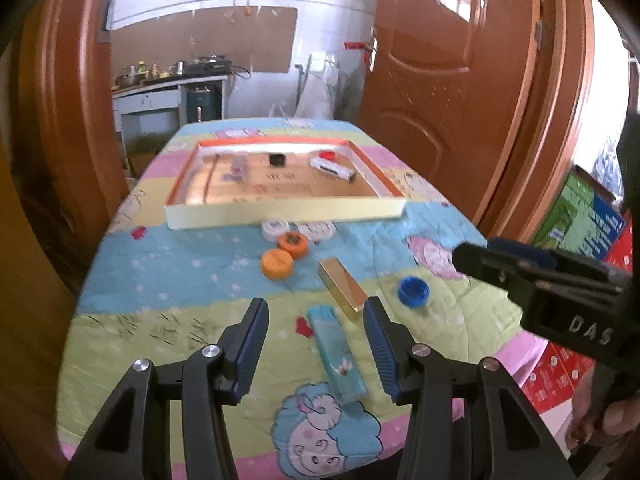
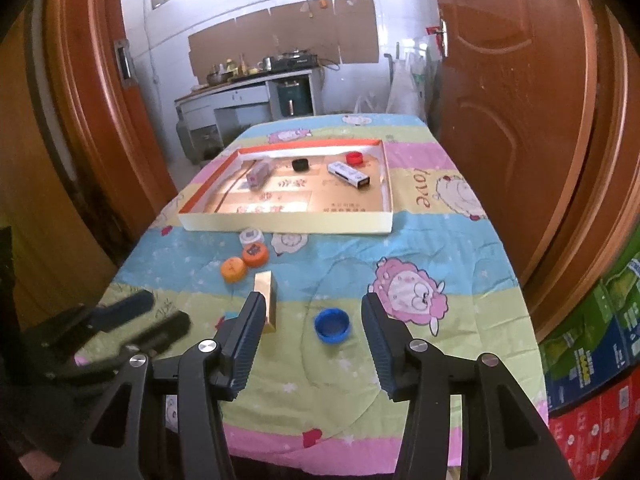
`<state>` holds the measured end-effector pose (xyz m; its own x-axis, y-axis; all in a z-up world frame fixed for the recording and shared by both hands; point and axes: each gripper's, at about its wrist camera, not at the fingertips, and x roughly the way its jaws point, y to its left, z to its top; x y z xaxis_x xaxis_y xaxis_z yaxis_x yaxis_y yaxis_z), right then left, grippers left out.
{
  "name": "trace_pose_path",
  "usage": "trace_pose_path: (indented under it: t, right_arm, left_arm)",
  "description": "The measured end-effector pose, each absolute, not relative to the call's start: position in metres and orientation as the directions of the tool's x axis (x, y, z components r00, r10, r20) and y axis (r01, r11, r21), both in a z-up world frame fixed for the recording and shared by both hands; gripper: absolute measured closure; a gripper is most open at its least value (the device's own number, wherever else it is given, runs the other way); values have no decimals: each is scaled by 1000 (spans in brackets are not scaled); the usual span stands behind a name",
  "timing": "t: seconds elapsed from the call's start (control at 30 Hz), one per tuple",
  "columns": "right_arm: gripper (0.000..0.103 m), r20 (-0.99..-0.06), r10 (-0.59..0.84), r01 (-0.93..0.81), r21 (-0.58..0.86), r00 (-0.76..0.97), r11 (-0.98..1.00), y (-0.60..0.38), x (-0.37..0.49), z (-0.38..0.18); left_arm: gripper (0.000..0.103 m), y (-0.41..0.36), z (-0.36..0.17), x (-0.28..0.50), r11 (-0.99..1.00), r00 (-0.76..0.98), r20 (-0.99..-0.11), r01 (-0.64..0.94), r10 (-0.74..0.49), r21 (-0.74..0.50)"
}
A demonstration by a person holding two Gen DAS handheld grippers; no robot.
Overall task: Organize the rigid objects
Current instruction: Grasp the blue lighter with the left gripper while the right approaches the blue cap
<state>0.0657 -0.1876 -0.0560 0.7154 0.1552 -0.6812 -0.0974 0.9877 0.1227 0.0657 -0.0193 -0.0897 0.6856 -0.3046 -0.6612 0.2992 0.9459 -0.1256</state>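
Observation:
My left gripper [image 1: 316,308] is open above a teal box [image 1: 338,356] that lies on the cloth between its fingers, untouched. A gold box [image 1: 342,290] lies just beyond, close to the right fingertip. My right gripper [image 2: 313,300] is open over a blue cap [image 2: 332,326], open side up, with nothing gripped. The gold box [image 2: 267,300] lies by its left finger. Two orange caps [image 2: 233,269] [image 2: 255,255] and a white cap [image 2: 251,236] sit before the shallow tray [image 2: 288,222]. In the tray are a pink-white box [image 2: 258,174], a black cap [image 2: 300,165], a red cap [image 2: 354,157] and a white box [image 2: 347,174].
A cartoon-print quilt [image 2: 440,240] covers the table. Brown doors [image 2: 520,100] stand close on both sides. Stacked cartons [image 2: 592,340] sit on the floor at the right. A kitchen counter [image 2: 240,88] lies beyond the far edge. A hand [image 1: 600,420] holds the right gripper [image 1: 476,252].

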Motion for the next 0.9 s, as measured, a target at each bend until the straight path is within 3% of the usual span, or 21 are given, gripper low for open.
trace_pose_path:
  t: [0.8,0.9]
  right_arm:
    - [51,-708,134,-29,158,693,987,-215,71,-85]
    - [51,-717,127,-27,150,686,988,-215,73,-90]
  left_arm:
    - [54,-58,-148,86,969,664,-729,246,-168,0]
    - [59,-53,-148,86,968,667,-722,249,-184,-18]
